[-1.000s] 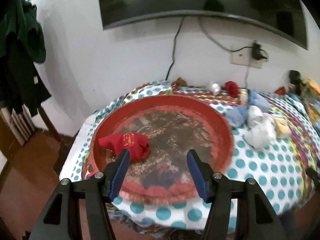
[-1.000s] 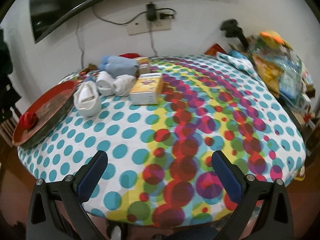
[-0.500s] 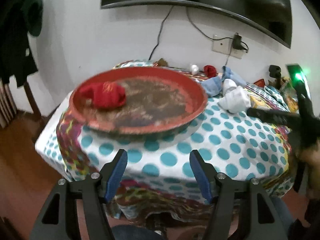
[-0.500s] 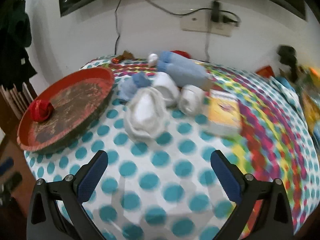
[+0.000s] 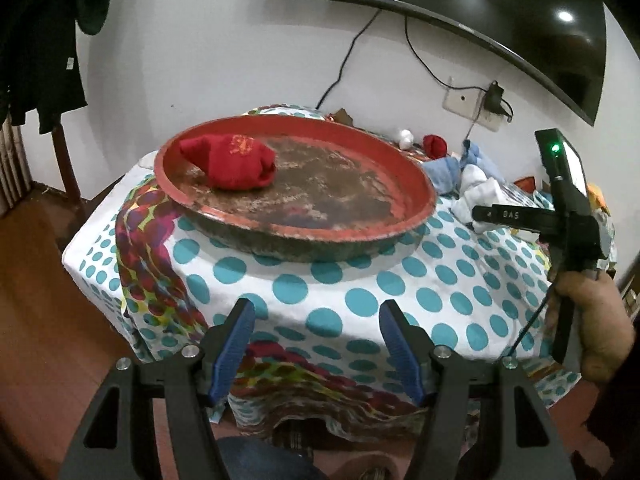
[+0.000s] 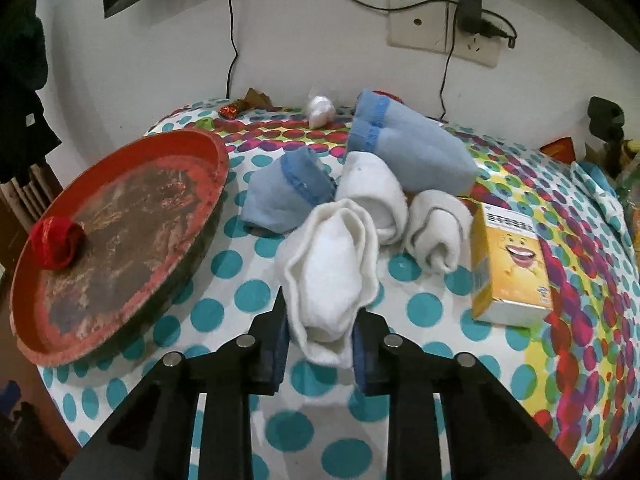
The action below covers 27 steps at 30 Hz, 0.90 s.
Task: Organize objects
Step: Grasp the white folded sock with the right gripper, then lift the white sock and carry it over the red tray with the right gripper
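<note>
Red socks (image 5: 234, 161) lie rolled in the red tray (image 5: 414, 184); the left gripper (image 5: 316, 344) hangs spread and empty before the table (image 5: 360, 296). Right view: the right gripper (image 6: 320, 344) is closing, pinching the white socks (image 6: 330, 264) beside a yellow box (image 6: 510, 256).

A home living room: wall-mounted television (image 5: 460, 8); spotted tablecloth (image 6: 400, 304); rolled socks (image 6: 332, 264).

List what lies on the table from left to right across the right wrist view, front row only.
red tray → white sock bundle, with the right gripper closing on it → small white sock roll → yellow box
</note>
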Available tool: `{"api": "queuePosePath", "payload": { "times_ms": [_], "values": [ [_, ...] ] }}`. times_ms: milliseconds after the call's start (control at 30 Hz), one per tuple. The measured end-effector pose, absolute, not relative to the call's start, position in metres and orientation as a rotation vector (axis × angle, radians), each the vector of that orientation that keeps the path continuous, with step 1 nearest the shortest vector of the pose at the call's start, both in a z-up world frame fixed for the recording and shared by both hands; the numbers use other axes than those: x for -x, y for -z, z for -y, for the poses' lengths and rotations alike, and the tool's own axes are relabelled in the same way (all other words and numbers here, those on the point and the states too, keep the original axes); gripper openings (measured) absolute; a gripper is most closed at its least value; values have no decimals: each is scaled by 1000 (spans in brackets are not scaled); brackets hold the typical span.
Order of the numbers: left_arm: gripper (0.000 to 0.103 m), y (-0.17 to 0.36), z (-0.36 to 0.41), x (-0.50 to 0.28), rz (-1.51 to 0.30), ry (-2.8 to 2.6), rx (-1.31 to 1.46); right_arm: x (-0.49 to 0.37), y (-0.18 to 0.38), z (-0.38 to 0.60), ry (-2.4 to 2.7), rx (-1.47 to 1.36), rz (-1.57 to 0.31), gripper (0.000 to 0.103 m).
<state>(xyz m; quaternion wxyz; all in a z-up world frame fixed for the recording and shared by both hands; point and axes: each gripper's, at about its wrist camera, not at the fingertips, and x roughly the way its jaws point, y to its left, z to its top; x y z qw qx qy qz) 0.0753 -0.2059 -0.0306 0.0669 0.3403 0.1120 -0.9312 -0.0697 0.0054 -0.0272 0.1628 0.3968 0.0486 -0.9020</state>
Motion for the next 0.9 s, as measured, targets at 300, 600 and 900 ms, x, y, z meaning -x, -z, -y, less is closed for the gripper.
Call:
{"api": "queuePosePath", "payload": {
  "times_ms": [300, 600, 900],
  "values": [
    [66, 28, 189, -76, -242, 2799, -1026, 37, 21, -91, 2623, -1168, 71, 24],
    [66, 28, 193, -78, -273, 2777, -1032, 9, 12, -149, 2713, -1161, 110, 24],
    [66, 24, 196, -79, -273, 2771, -1017, 1, 5, -152, 2729, -1144, 100, 24]
  ]
}}
